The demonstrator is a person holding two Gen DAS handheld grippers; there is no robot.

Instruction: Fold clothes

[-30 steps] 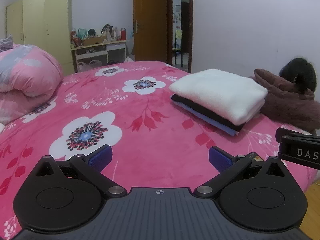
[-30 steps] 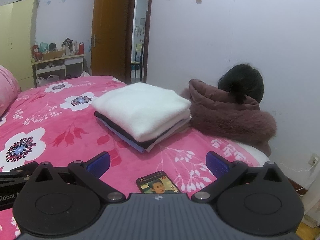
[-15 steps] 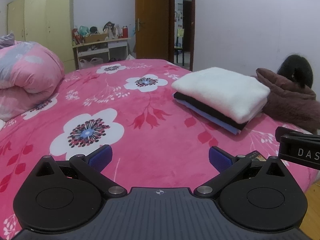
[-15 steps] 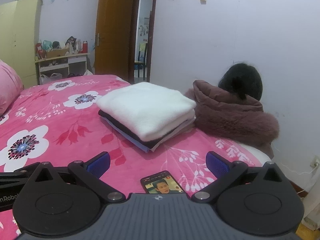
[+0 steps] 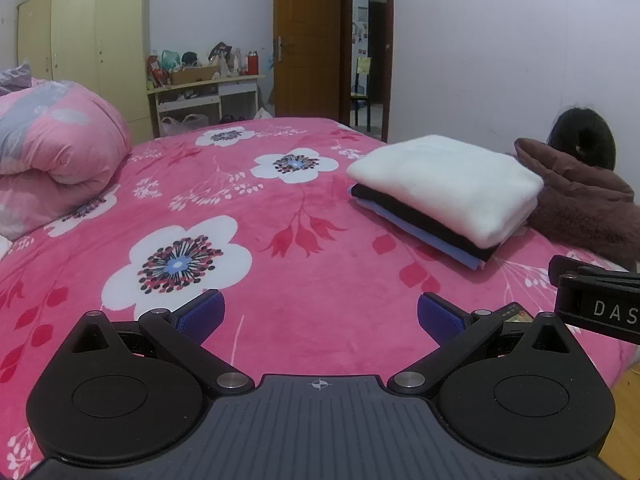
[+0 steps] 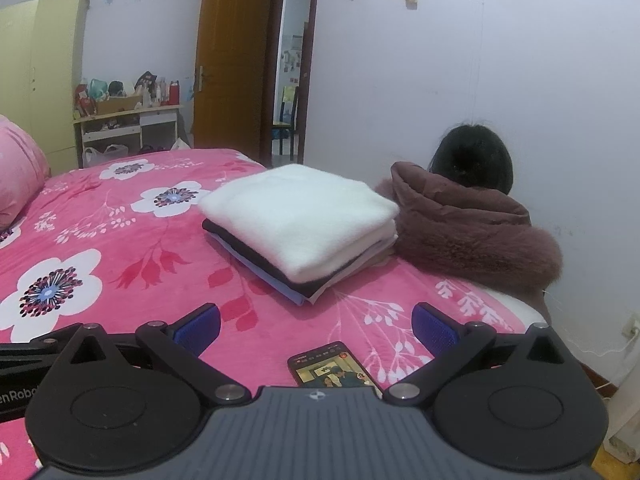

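Both claws — left (image 5: pixel 319 314), right (image 6: pixel 316 326) — gape empty over the bed (image 5: pixel 328 280); "DAS" shows on the right one, folded stack (image 6: pixel 298 220) beyond.

Dim, even indoor light, soft shadows, sharp focus, fisheye-bent edges.

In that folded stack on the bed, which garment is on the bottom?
The light blue garment. Only its thin edge shows, flat on the pink bedspread, beneath the black garment, with the thick white garment on top.
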